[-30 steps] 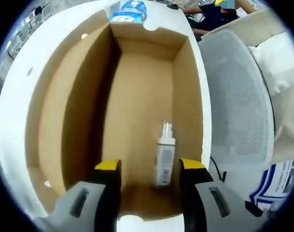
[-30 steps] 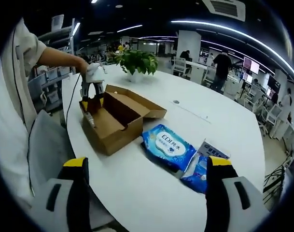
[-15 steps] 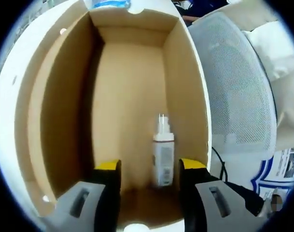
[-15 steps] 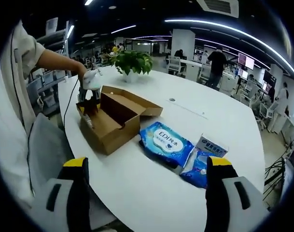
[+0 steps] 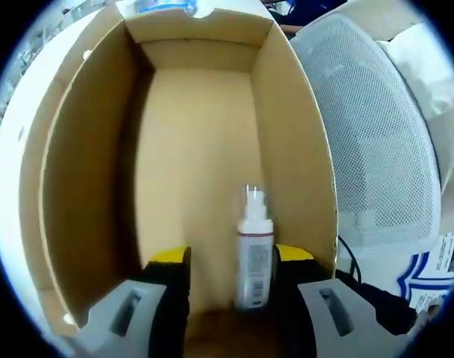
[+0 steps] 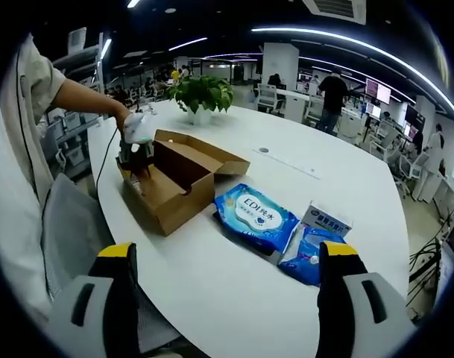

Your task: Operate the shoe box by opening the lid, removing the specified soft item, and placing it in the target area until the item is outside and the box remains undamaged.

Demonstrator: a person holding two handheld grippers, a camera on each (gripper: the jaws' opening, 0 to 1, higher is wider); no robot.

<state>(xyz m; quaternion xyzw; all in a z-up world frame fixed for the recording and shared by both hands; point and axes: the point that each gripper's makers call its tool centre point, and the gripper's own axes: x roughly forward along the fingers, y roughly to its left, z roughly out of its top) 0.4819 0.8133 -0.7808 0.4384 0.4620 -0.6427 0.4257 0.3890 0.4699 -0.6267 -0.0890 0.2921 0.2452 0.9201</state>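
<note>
Open cardboard shoe box [image 5: 212,149] on a round white desk [image 6: 338,186], taken here as the landmark. In the left gripper view, the left gripper [image 5: 232,261] reaches down inside the box, its yellow-tipped jaws spread and released on either side of a small white spray bottle [image 5: 253,253] that lies on the box floor close to the near end wall (contact between jaws and bottle cannot be told). Beside the box, off the desk edge, a grey mesh chair [image 5: 376,149]. In the right gripper view, the right gripper [image 6: 227,261] hangs well apart from the box [image 6: 171,183], jaws wide and empty; the lid is folded back, a blue wipes pack [image 6: 256,216] lies just beside the box, smaller packets [image 6: 316,246] lie beyond it, and a potted plant [image 6: 200,93] stands behind the box.
</note>
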